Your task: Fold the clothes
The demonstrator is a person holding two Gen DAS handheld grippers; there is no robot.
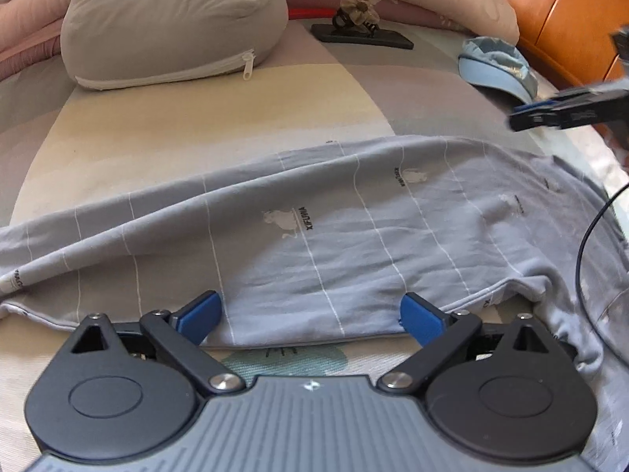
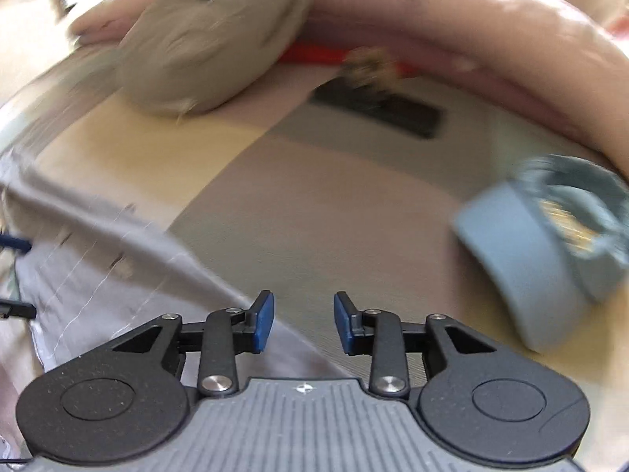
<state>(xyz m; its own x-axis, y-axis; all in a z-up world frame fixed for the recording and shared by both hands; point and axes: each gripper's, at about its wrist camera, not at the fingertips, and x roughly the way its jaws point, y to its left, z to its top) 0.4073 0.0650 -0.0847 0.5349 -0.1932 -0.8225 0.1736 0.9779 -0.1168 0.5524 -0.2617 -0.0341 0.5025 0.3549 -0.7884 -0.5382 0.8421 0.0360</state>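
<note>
A grey-blue garment with thin white lines and small printed animals lies spread across the bed, folded lengthwise. My left gripper stands wide open at its near hem, and the cloth lies between the blue pads without being pressed. My right gripper hovers above the garment's right end. In the right wrist view, which is blurred, the right gripper is open with nothing between its pads. The garment lies to the left there, its edge running under the left finger.
A grey pillow sits at the back left. Behind the garment are a black phone with a flower hair clip on it and a light blue cap. Pink bedding rings the bed; orange wooden furniture stands at the right. A black cable hangs at the right.
</note>
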